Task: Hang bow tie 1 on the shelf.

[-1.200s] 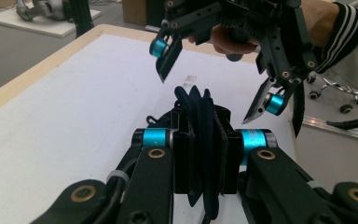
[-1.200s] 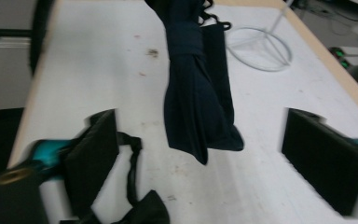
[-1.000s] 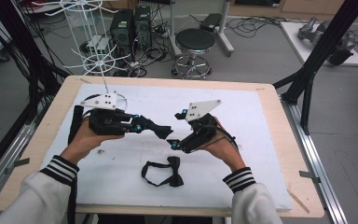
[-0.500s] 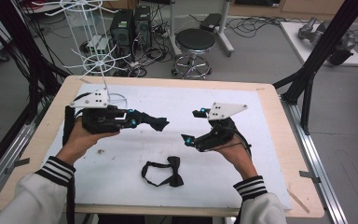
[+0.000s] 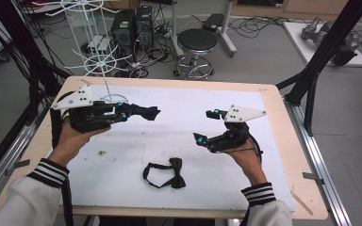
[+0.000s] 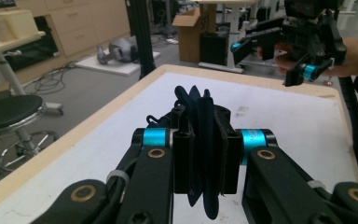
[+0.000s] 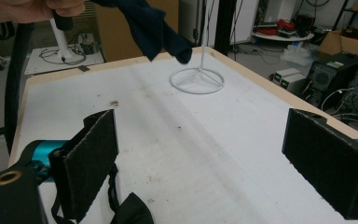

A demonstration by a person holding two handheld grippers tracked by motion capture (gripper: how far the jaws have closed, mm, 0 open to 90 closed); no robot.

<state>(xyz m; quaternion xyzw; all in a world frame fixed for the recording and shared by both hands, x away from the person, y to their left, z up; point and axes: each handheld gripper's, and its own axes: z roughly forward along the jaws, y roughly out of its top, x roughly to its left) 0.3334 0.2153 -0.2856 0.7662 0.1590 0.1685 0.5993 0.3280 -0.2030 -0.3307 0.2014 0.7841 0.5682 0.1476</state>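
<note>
Near the foot of the white wire stand [image 5: 104, 77], on its right side in the high view, we hold a dark bow tie [image 5: 146, 112] in the left gripper [image 5: 125, 111]. Its jaws are clenched on the folded cloth, and in the left gripper view the fabric [image 6: 200, 140] stands squeezed between the two pads, with loose ends sticking out above and below. The right gripper [image 5: 206, 127] is well apart from the stand, on the far right of the white mat [image 5: 179, 136]; its jaws are released and wide, with nothing between the pads [image 7: 93, 158].

A second bow tie [image 5: 166, 172] lies flat on the mat, between the two hands and nearer to us than the stand, its thin strap making a loop to the left.

We judge that these ties are very light and soft, so they fold and hang down and do not keep a shape. They are not fragile and hardly slippery against the rough pads. The best place to grasp seems the thick knot in the middle; the thin strap could slide out or catch on the wires of the stand.
</note>
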